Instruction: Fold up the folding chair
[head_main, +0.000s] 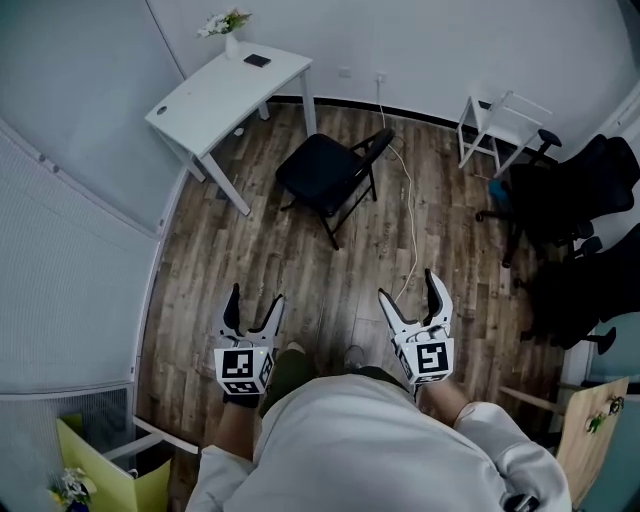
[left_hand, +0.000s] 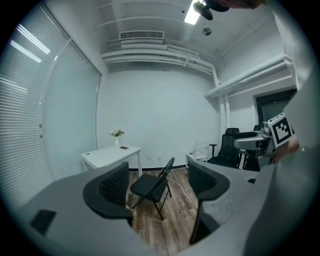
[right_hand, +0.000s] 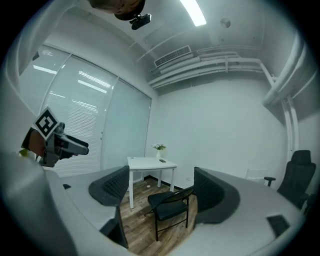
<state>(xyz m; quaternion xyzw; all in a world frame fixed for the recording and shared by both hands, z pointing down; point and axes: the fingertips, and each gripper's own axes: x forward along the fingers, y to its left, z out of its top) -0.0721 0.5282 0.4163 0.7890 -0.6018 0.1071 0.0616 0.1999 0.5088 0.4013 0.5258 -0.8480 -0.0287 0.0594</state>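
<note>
Now the folding chair stands unfolded, seat facing the table.

White desk, wood floor — black office chairs

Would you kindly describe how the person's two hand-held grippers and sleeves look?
The left hand-held gripper and the right hand-held gripper each have two curved white jaws edged in black, lined with ribbed black pads. Behind the jaws, each carries a white cube printed with black square markers. The person wears a pale sleeved top.
</note>
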